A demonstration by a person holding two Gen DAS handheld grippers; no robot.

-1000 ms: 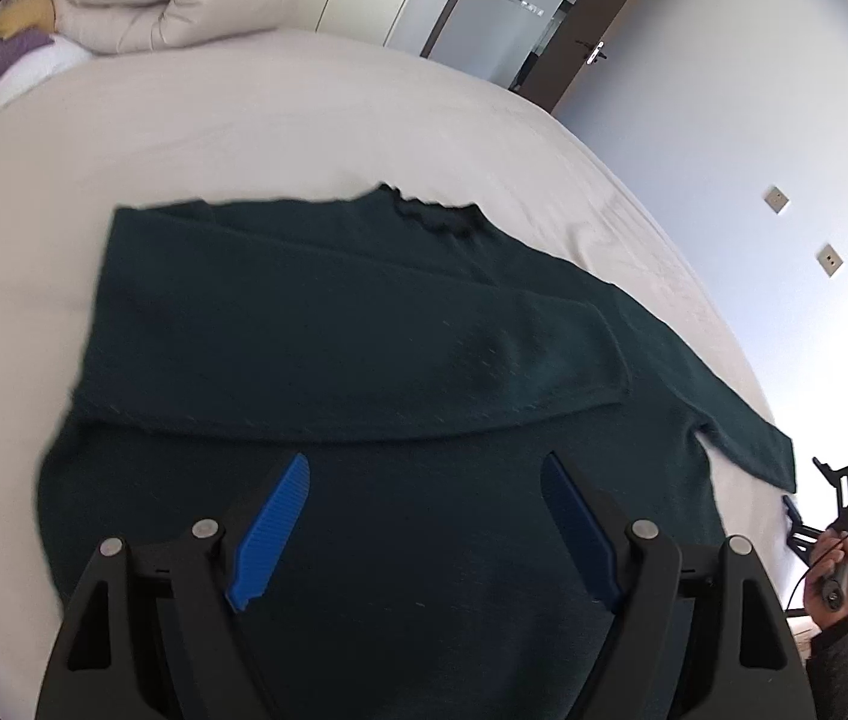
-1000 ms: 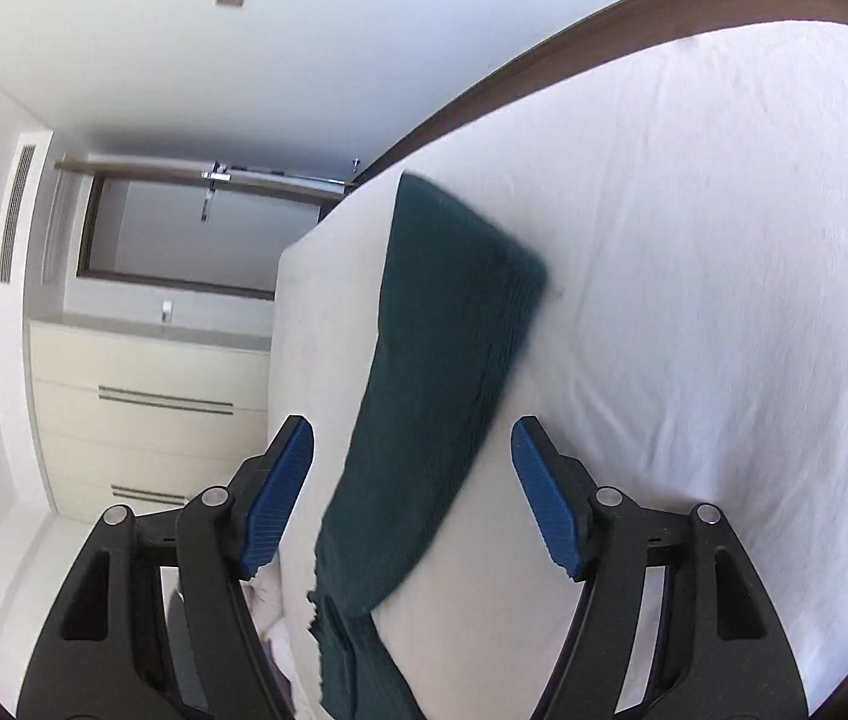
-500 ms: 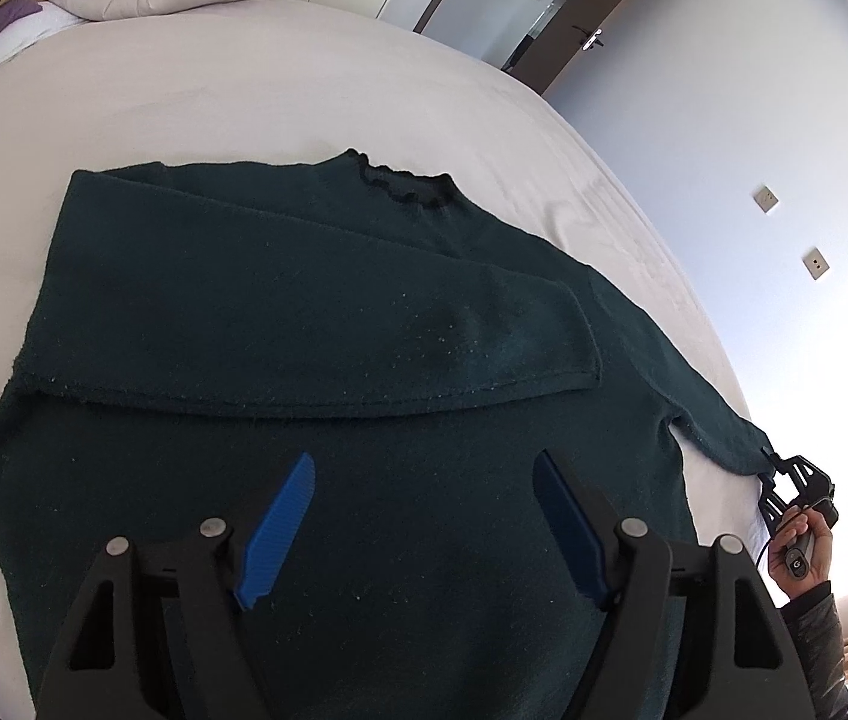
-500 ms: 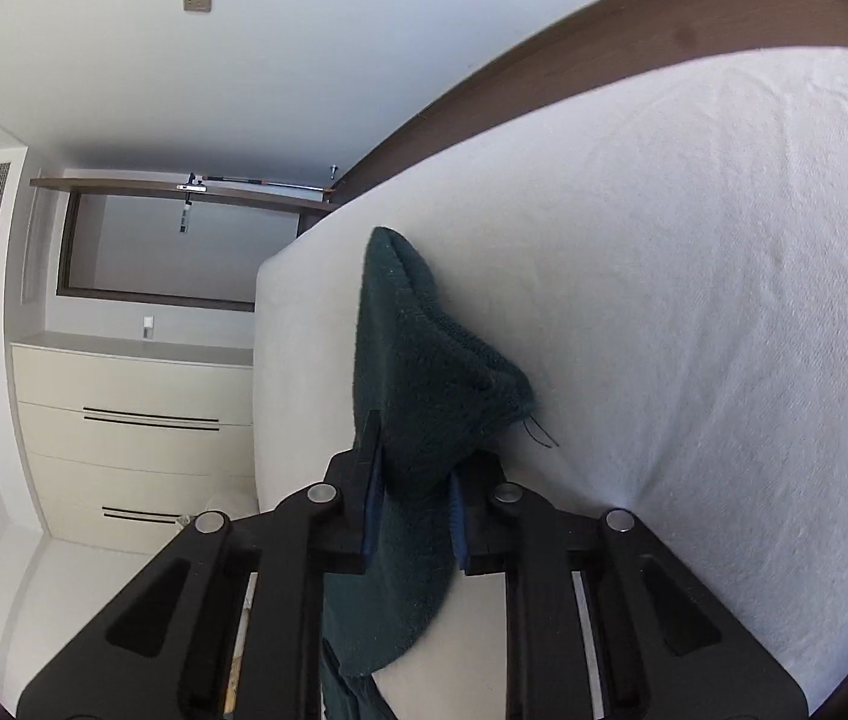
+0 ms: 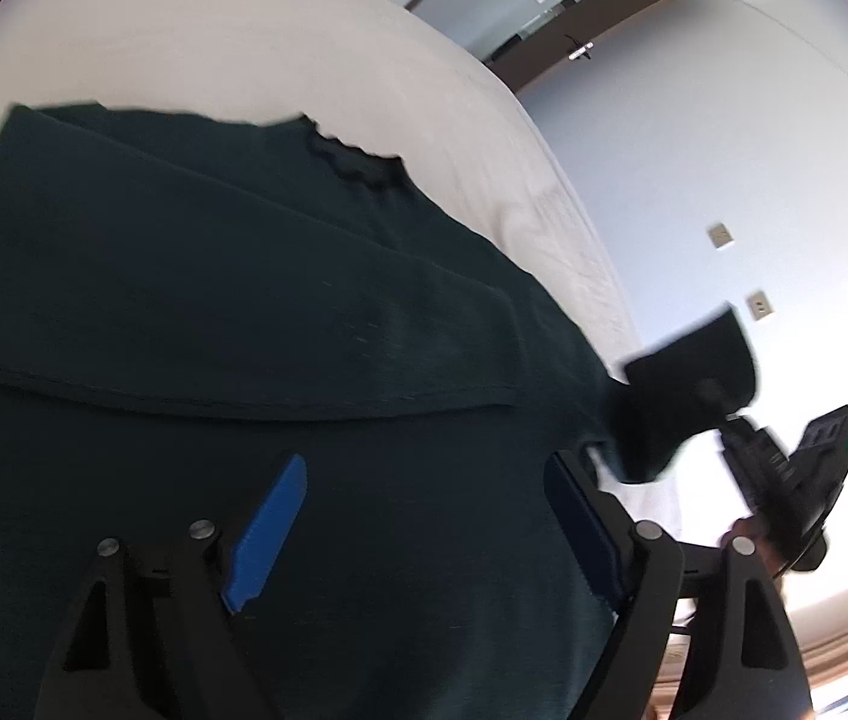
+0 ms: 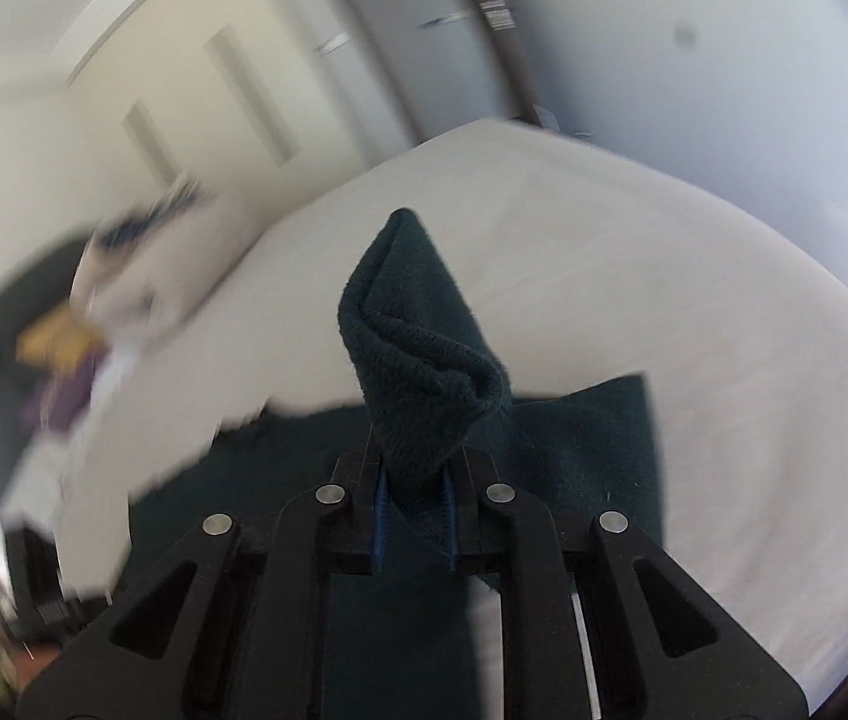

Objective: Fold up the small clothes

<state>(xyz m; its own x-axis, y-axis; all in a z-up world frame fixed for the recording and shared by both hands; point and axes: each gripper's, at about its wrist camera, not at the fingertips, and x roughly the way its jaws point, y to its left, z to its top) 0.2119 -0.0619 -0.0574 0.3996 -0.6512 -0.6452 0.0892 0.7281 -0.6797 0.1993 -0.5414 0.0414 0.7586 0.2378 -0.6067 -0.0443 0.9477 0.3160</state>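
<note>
While the sweater (image 5: 231,324) lies spread on the bed (image 5: 243,54) with one sleeve already folded across its chest, we have the other sleeve's cuff (image 6: 424,360) pinched in our right claw (image 6: 414,516), lifted clear of the sheet. Our left claw (image 5: 424,510) hovers wide open over the sweater's lower half, its jaws having just opened a little further, holding nothing. We judge the knit soft, light and limp: it bunches in the jaws and will sag, so the cuff end is a good hold for laying the sleeve over.
</note>
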